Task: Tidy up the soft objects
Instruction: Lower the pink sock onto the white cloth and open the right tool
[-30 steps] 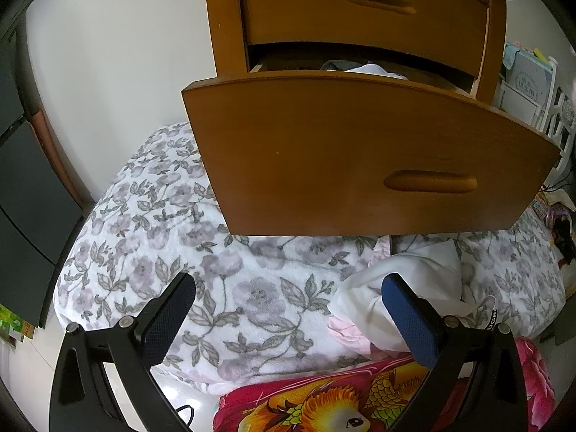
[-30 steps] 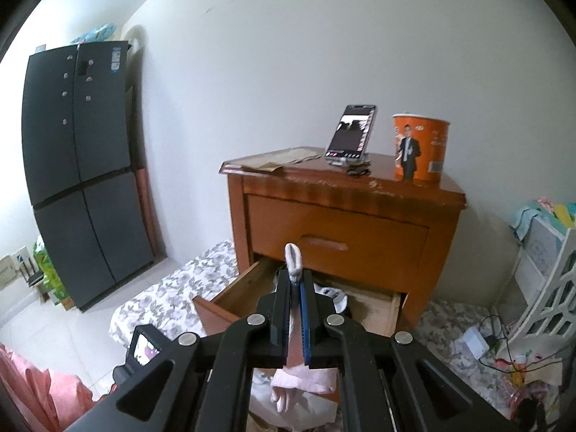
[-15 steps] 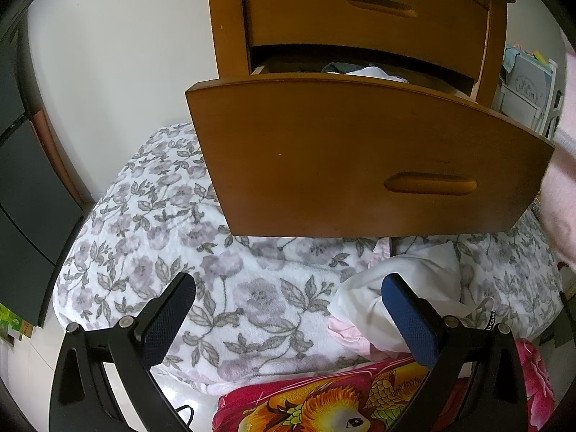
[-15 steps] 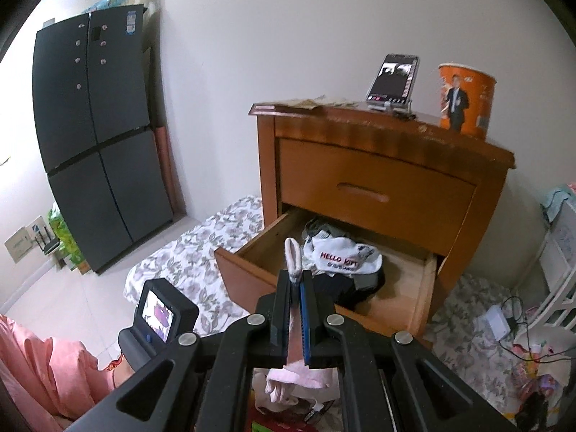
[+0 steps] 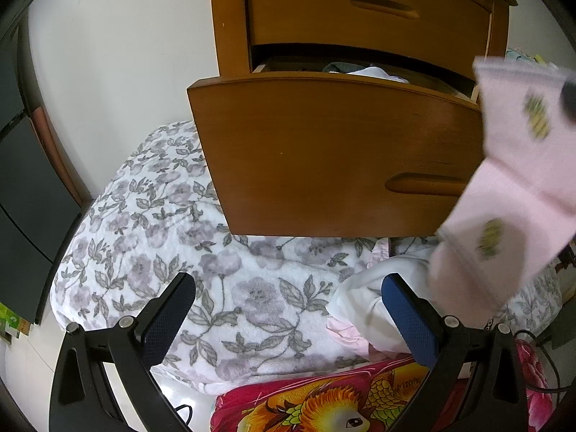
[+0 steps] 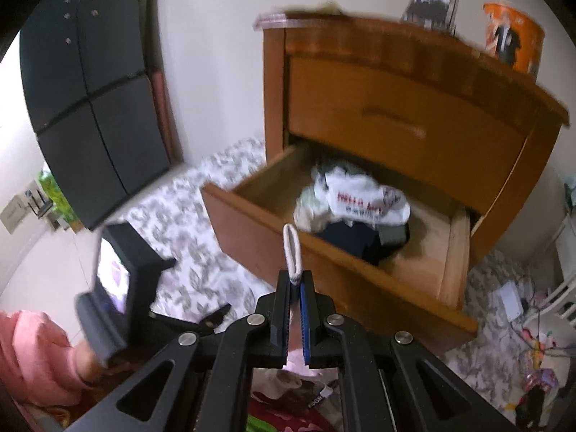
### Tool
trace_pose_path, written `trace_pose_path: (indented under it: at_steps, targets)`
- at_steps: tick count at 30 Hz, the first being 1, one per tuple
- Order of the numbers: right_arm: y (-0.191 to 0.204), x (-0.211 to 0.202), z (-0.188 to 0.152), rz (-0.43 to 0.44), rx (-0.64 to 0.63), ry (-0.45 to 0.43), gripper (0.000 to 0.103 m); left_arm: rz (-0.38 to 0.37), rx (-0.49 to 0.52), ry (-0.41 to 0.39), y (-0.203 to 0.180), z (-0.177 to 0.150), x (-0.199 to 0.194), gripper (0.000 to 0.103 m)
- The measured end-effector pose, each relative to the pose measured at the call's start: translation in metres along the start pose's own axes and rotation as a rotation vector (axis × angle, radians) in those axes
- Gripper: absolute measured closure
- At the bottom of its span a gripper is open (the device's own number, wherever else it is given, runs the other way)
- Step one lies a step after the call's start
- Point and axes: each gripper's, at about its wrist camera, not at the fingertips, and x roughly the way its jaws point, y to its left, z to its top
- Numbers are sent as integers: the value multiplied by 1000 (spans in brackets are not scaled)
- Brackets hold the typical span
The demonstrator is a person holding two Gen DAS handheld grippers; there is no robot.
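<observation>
Right wrist view showed the right gripper (image 6: 296,288) clenched on a pink sock (image 5: 511,194), cuff loop poking out above the pads, rest dangling below, just in front of the open drawer (image 6: 252,212) of the nightstand (image 6: 406,82). Left gripper (image 5: 288,309) hung released and empty over the flowered blanket (image 5: 151,223) below the drawer front. Best carried forward over the drawer's front edge, clear of the wood, then let go above the bare boards beside the clothes (image 6: 354,203) inside the drawer.
</observation>
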Motion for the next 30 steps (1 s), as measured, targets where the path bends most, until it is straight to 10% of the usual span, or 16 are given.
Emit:
trace_pose_path:
  at_steps: [12,27,30]
  targets:
    - [-11,78,-37,12,69,215,96,-7,-8,4,2,-1,1,0]
    - [-10,96,-48,38,109,278,94,-9,-11,7,2,-2,2,0]
    - [-12,96,-49,45,125,284,74,-9,-11,7,1,-2,3,0]
